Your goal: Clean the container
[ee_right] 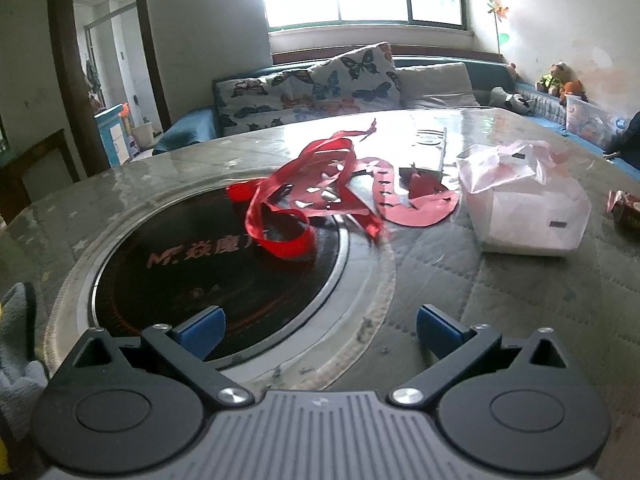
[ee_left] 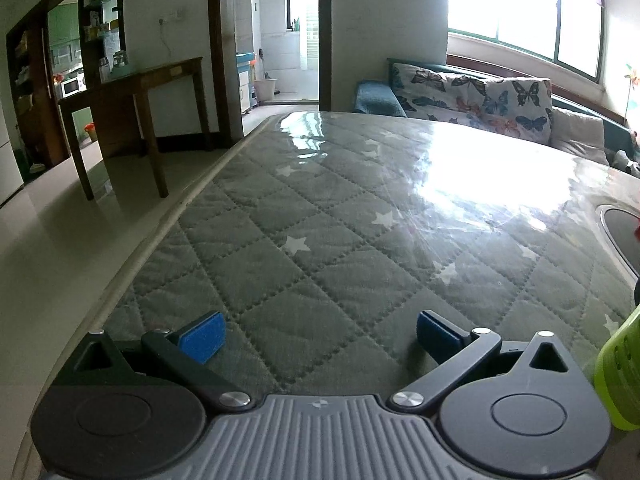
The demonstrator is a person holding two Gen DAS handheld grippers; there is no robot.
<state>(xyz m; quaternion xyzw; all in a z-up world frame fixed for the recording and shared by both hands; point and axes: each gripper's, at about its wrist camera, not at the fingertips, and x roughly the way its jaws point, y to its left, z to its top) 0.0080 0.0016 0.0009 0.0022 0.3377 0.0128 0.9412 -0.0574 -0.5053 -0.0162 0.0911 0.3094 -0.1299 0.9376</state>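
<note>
Container [ee_right: 532, 216], a translucent plastic tub with pink tissue or thin bag stuffed into its open top, sits on the counter [ee_right: 500, 304] to the right of a round black cooktop [ee_right: 224, 264] set into the surface. Red ribbon [ee_right: 320, 192] sprawls across the cooktop's far rim, reaching nearly to the tub. The tub looks light and thin-walled, likely to flex or skid on the glossy cover over the quilted cloth; its straight side wall or upper rim appears the surest place to take hold, not the loose wrapping. The right tool [ee_right: 320, 332] hovers near the cooktop's front edge, spread wide and empty. The left tool [ee_left: 320, 334] hangs over bare star-print cloth, also spread wide, holding nothing. A lime-green object [ee_left: 618, 376] intrudes at that view's right edge.
</note>
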